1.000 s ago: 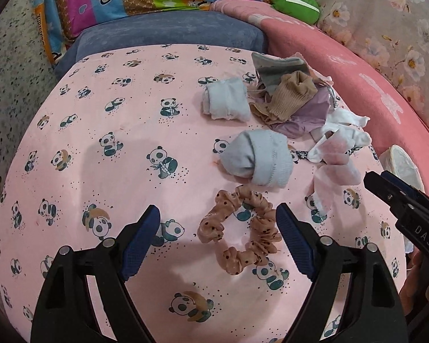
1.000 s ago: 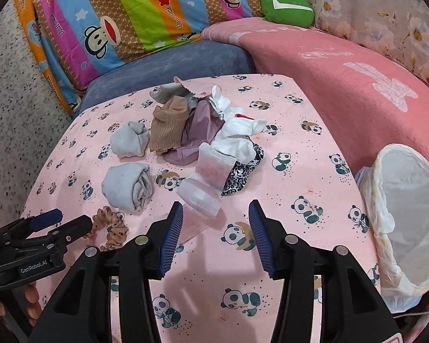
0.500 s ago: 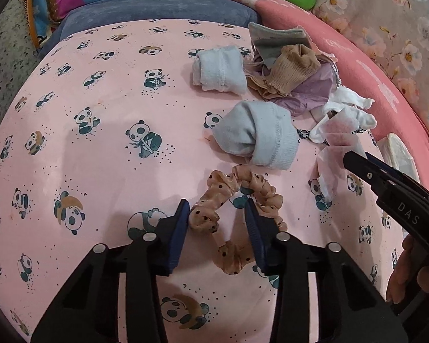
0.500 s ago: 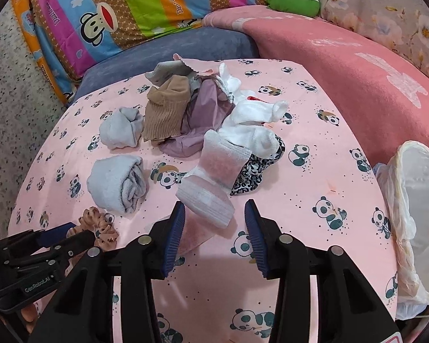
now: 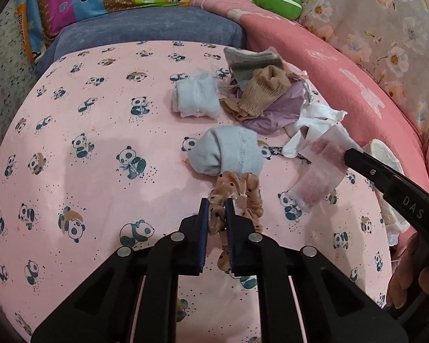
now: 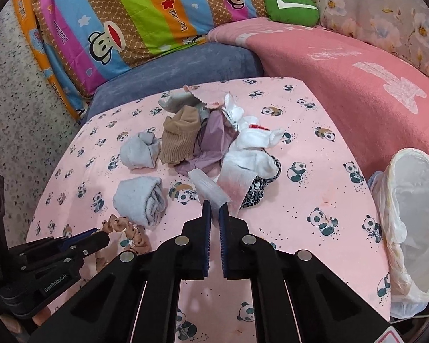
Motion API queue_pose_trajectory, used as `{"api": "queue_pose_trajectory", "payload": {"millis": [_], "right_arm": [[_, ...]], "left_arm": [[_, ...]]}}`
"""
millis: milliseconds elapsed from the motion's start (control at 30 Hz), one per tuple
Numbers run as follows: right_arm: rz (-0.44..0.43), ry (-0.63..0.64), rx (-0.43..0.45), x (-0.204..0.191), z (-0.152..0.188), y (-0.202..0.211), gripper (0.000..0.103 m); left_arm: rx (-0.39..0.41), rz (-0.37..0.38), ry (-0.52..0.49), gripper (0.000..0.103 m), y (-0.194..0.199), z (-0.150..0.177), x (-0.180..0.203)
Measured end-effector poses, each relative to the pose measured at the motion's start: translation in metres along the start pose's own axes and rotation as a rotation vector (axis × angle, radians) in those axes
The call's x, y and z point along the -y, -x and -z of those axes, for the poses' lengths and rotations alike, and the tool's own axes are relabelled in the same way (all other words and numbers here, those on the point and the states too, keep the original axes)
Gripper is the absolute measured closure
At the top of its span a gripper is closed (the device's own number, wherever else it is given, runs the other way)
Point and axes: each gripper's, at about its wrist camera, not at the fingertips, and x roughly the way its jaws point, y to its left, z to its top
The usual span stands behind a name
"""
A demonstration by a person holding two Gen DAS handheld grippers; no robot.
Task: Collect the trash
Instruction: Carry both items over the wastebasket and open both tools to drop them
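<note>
Starting at your left, your left gripper [image 5: 216, 210] is clamping the tan dotted scrunchie [image 5: 237, 200], with one fold pinched between the blue pads and the rest of the loop hanging free beside them. That loose part is brushing the rolled pale-blue sock [image 5: 228, 154] just behind it, so a quick lift may be dragging the sock along or letting the slippery fabric slide out of the pinch.

Moving to the middle, the heap of tan, lilac and white socks [image 6: 203, 140] is lying on the panda-print sheet [image 5: 85, 143], and a second rolled sock [image 5: 196, 100] is sitting just beside it.

Further right, your right gripper [image 6: 214, 214] is pinching the near end of the translucent pink-and-white sock [image 6: 214, 188], whose far end is resting on the heap and on the leopard-print piece [image 6: 261, 190]. You are holding only a thin edge, so it may be slipping free, or the far end may be snagging and towing its neighbours across the sheet.

At the far right, the bin with its white liner [image 6: 414, 214] is standing off the sheet's edge, well apart from both grips. The liner is sagging at the rim, so a careless drop may be landing outside it.
</note>
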Motion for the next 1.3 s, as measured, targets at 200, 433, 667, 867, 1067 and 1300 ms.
{"api": "queue_pose_trajectory", "payload": {"millis": [200, 433, 667, 867, 1067, 1300], "right_arm": [[-0.014, -0.007, 0.093, 0.004, -0.019, 0.042, 0.096], [-0.005, -0.018, 0.208, 0.019, -0.045, 0.094, 0.096], [0.042, -0.037, 0.328, 0.052, -0.066, 0.153, 0.096], [0.094, -0.071, 0.384, 0.092, -0.072, 0.19, 0.096], [0.155, -0.114, 0.41, 0.138, -0.067, 0.218, 0.096], [0.205, -0.175, 0.403, 0.188, -0.051, 0.231, 0.096]], "left_arm": [[0.07, 0.023, -0.045, 0.092, 0.024, -0.017, 0.025], [0.15, 0.067, -0.115, 0.092, 0.05, -0.043, 0.07], [0.218, 0.114, -0.212, 0.092, 0.067, -0.062, 0.125], [0.246, 0.157, -0.312, 0.092, 0.069, -0.071, 0.184], [0.252, 0.2, -0.392, 0.092, 0.067, -0.071, 0.235], [0.233, 0.24, -0.46, 0.092, 0.057, -0.066, 0.28]]}}
